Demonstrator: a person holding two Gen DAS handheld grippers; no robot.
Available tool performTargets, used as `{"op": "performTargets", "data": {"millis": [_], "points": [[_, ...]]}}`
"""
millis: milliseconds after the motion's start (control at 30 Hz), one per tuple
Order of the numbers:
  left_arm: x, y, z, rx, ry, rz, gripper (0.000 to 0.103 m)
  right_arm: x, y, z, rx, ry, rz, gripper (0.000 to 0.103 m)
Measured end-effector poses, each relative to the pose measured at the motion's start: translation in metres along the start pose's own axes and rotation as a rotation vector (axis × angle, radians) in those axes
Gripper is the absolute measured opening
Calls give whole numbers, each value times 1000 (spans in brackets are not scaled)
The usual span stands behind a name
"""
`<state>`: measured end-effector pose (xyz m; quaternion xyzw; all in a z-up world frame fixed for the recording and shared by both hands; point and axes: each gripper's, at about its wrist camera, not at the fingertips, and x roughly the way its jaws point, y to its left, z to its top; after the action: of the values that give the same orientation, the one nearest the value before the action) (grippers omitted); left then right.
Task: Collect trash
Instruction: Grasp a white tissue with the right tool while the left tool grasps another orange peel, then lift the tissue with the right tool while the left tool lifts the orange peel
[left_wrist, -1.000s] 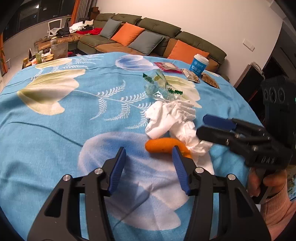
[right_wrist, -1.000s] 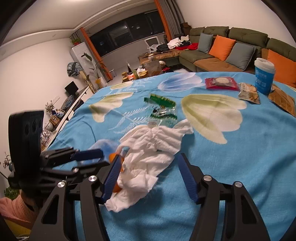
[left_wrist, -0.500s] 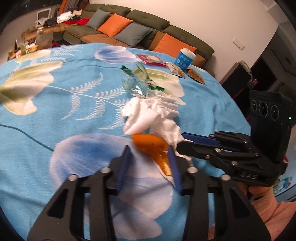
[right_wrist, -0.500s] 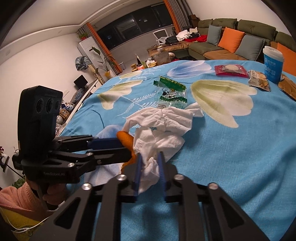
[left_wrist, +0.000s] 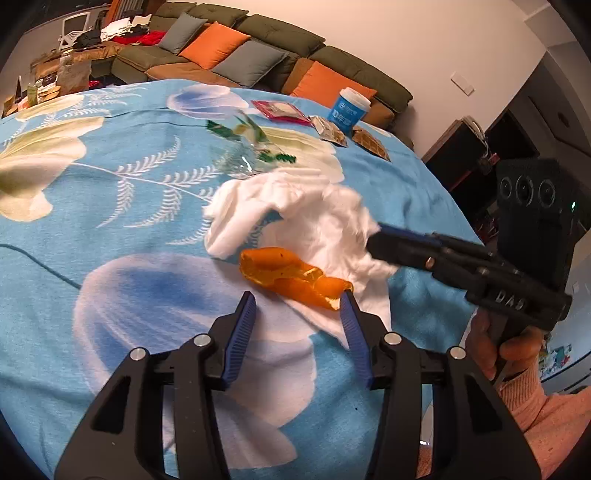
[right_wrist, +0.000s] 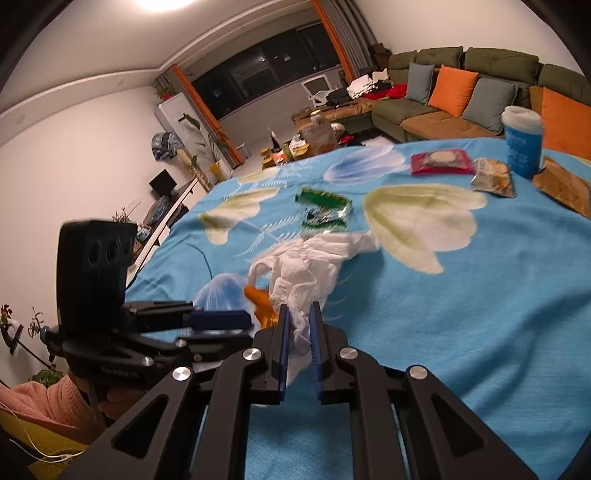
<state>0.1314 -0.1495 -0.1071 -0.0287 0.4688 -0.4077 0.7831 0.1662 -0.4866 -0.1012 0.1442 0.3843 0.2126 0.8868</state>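
A crumpled white tissue (left_wrist: 295, 206) lies on the blue flowered tablecloth (left_wrist: 110, 258). My right gripper (right_wrist: 299, 317) is shut on the tissue's (right_wrist: 306, 266) near end, and that gripper (left_wrist: 375, 240) enters the left wrist view from the right. A curled orange peel (left_wrist: 291, 273) rests against the tissue's near edge. My left gripper (left_wrist: 295, 306) sits just short of the peel with its jaws opening. The peel's end touches the right fingertip (left_wrist: 345, 299), but the pads do not press on it. The peel (right_wrist: 260, 299) and left gripper (right_wrist: 240, 326) also show in the right wrist view.
A clear green-printed wrapper (left_wrist: 251, 147) lies just beyond the tissue. A blue paper cup (right_wrist: 522, 144), a red snack packet (right_wrist: 441, 162), a silver packet (right_wrist: 493, 177) and a brown packet (right_wrist: 561, 184) sit at the table's far edge. Sofas stand behind.
My right gripper closed on the tissue and has drawn its near end up. My left gripper narrowed around the orange peel, then widened again, and the peel now lies just past its tips.
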Motion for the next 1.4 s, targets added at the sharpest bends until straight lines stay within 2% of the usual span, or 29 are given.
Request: {"op": "performTargets", "data": {"millis": [167, 267, 567, 733, 933, 1167, 1333, 1400], "points": [[2, -2, 2, -8, -6, 8, 47, -8, 0, 4, -8, -23, -10, 9], [-1, 1, 4, -11, -22, 31, 52, -15, -1, 6, -5, -38, -13, 9], [0, -3, 6, 29, -22, 52, 51, -35, -5, 12, -6, -95, -21, 9], [4, -7, 6, 49, -9, 45, 36, -33, -8, 10, 7, -93, -20, 9], [0, -11, -1, 65, -8, 48, 32, -28, -10, 8, 23, -90, -6, 9], [-19, -8, -17, 47, -14, -7, 30, -22, -1, 13, 12, -100, 32, 9], [-43, 6, -31, 18, -45, 33, 29, -18, 11, 17, -1, -109, 69, 10], [-55, 12, -36, 9, -70, 71, 29, -15, 17, 19, -10, -106, 85, 10]]}}
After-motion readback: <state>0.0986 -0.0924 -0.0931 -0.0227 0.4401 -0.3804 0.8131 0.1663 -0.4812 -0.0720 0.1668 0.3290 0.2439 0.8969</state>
